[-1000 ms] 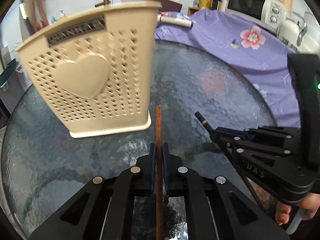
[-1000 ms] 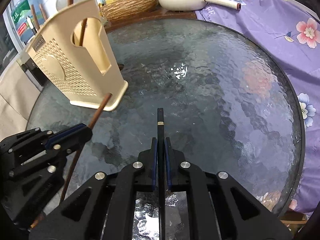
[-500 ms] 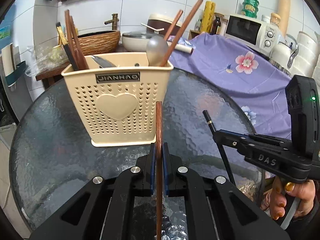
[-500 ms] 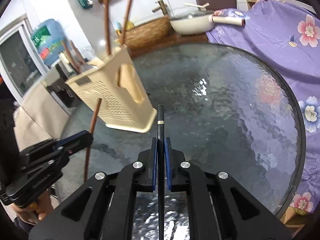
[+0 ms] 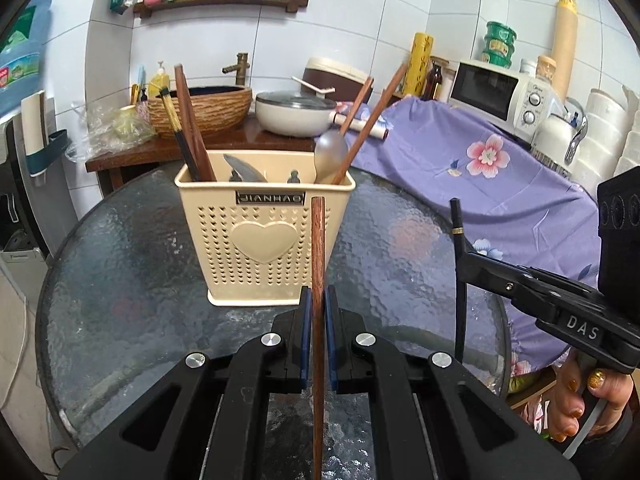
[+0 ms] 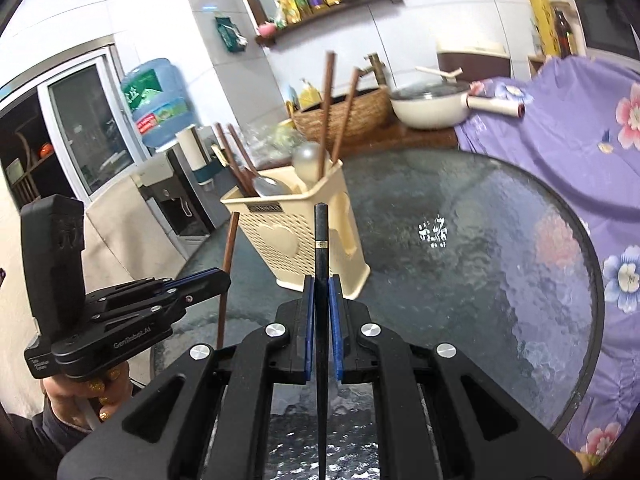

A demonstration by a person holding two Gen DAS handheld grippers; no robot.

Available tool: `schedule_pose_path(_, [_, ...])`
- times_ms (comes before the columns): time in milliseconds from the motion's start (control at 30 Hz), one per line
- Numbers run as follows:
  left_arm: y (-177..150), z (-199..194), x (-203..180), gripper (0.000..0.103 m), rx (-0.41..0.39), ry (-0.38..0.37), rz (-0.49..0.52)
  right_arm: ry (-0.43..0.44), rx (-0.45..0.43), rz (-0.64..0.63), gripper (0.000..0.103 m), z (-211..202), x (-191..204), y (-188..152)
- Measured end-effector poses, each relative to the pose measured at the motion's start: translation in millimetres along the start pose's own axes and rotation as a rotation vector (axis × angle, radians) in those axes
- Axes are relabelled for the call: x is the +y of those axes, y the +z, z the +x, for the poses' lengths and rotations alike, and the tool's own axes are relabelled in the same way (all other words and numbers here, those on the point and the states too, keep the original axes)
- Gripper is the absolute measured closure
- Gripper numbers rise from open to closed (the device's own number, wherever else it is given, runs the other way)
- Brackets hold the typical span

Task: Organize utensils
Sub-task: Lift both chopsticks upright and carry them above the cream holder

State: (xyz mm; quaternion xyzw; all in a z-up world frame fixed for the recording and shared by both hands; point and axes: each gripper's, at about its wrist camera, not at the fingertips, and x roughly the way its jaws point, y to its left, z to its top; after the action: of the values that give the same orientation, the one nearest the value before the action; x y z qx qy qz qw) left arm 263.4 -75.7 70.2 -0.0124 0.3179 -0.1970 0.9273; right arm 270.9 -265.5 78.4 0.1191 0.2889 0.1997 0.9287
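Both hand-held grippers raised, clamping chopsticks

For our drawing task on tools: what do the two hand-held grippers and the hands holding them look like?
Both grippers are matte black with silver screws and blue-lined fingers. The right gripper has white "DAS" lettering; the left gripper reads "GenRobot.AI". Each has a boxy black block on top. The right hand and left hand have glittery gold nail polish and dark sleeves.

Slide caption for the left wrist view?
Left hand-held gripper clamps brown chopstick before beige utensil holder.
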Motion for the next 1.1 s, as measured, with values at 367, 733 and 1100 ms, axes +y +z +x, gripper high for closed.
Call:
schedule_pose_path(367, [7.3, -29.6, 3.4, 0.097, -0.06, -0.011, -0.015, 0.024, -0.053, -0.049, 0.095, -22.6, 24.1, 14.1])
schedule_pose_path(733, [22.8, -46.5, 2.3, 0.097, -0.111, -0.01, -0.011, 0.02, -0.08, -0.111, 0.095, -24.5, 41.6, 33.2])
schedule_pose_path(1100, [44.9, -59.5, 1.5, 0.097, -0.15, -0.016, -0.002, 0.029, -0.065, -0.139, 0.095, -27.8, 50.2, 55.3])
